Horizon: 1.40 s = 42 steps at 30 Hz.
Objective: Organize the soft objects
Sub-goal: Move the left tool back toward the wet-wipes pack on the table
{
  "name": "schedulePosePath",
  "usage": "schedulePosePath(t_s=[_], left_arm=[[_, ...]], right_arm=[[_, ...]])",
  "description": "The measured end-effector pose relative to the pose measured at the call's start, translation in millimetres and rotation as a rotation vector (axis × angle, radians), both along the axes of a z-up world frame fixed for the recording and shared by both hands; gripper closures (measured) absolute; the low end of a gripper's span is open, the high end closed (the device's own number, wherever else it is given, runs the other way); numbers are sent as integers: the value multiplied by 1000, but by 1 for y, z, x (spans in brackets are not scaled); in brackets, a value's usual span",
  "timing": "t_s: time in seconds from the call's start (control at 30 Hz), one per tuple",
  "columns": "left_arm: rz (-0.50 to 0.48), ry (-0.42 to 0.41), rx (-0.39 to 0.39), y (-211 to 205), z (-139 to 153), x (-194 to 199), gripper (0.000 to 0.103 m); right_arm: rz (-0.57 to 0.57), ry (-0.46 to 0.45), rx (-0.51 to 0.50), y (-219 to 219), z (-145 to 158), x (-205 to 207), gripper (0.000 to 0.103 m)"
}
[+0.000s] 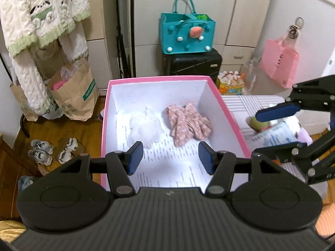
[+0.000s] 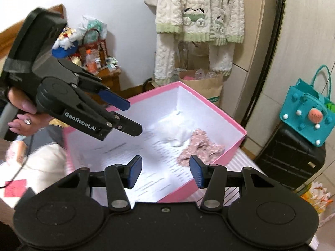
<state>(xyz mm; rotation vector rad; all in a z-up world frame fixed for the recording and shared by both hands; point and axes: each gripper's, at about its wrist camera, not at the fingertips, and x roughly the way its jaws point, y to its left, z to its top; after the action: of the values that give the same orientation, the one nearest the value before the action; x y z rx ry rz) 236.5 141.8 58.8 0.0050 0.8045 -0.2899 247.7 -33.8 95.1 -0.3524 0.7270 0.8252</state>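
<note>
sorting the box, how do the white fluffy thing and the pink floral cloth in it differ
The white fluffy thing is plain, sheer and puffed up; the pink floral cloth is patterned, opaque and lies flatter in folds. White sits nearer the box's left wall, pink nearer the right. Both lie loose in the pink box, ungripped.

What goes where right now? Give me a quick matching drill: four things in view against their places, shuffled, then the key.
Things:
1. pink floral cloth
2. white mesh pouf
3. teal felt bag
4. brown paper bag

Places:
A. on the black suitcase
B. on the floor under the hanging fleece clothes
C. inside the pink box, near its right wall
D. inside the pink box, left of the other item

Pairs: 1-C, 2-D, 3-A, 4-B

Both the left gripper and the right gripper are open and empty.
</note>
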Motion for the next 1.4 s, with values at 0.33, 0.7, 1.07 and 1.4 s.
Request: schedulePosePath(t_s=[0.33,0.7,1.07,1.4], left_arm=[[-86,-25,32,-12,30,-66,44],[-185,0,66,-38,39,-114,39],[-239,13,124,-62,27,-142,36],[-280,32,61,-88,0,-152,36]], right_arm=[[30,18,67,-17,29,-53,47],[15,28,96,-53,36,-99,46],[-64,35,109,-100,13,-150,44],[-144,70,115,-138,-23,-177,42]])
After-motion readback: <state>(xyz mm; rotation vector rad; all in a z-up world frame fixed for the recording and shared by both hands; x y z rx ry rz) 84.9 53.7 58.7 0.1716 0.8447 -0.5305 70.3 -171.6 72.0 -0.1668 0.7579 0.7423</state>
